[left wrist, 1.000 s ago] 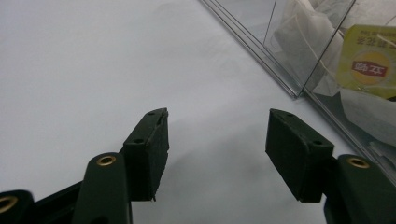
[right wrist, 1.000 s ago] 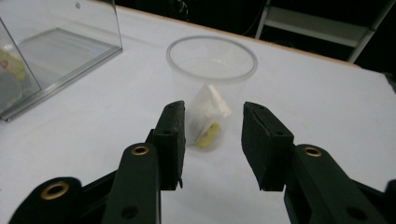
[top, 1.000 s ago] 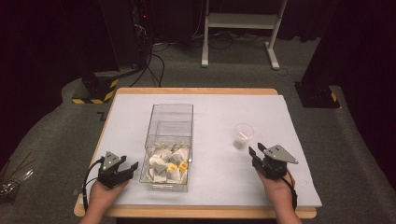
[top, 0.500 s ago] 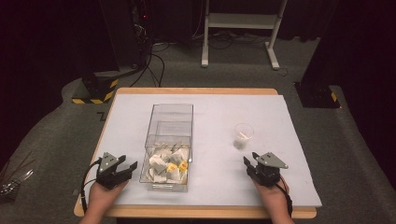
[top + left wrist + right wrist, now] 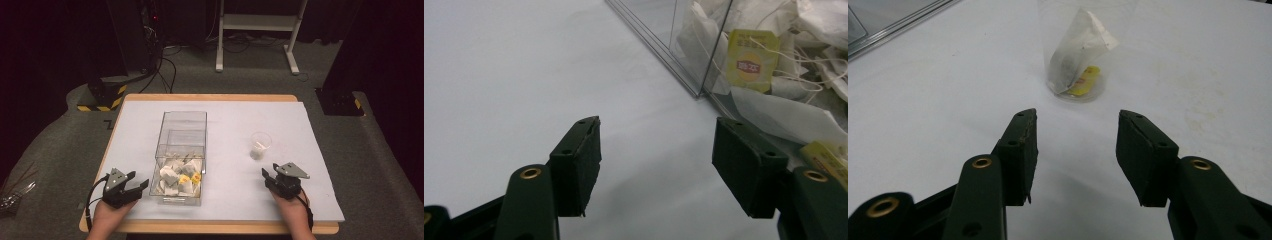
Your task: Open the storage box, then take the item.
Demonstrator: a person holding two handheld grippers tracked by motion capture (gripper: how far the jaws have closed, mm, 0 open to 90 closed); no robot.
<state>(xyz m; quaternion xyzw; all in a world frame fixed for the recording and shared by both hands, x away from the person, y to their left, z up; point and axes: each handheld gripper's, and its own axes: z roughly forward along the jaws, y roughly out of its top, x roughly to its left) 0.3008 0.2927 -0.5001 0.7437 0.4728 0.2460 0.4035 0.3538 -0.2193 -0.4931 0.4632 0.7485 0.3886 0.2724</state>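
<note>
The yellow tea-bag tag carries red lettering, seemingly Chinese, too blurred to read

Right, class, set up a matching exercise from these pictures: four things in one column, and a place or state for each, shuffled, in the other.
1. clear box
2. plastic cup
3. left gripper
4. right gripper

A. open, just below the cup
B. holds one tea bag
C. open, beside the box's near left corner
D. holds a heap of tea bags

Pairs: 1-D, 2-B, 3-C, 4-A

floor: grey carpet | back: dark | white frame behind table
</note>
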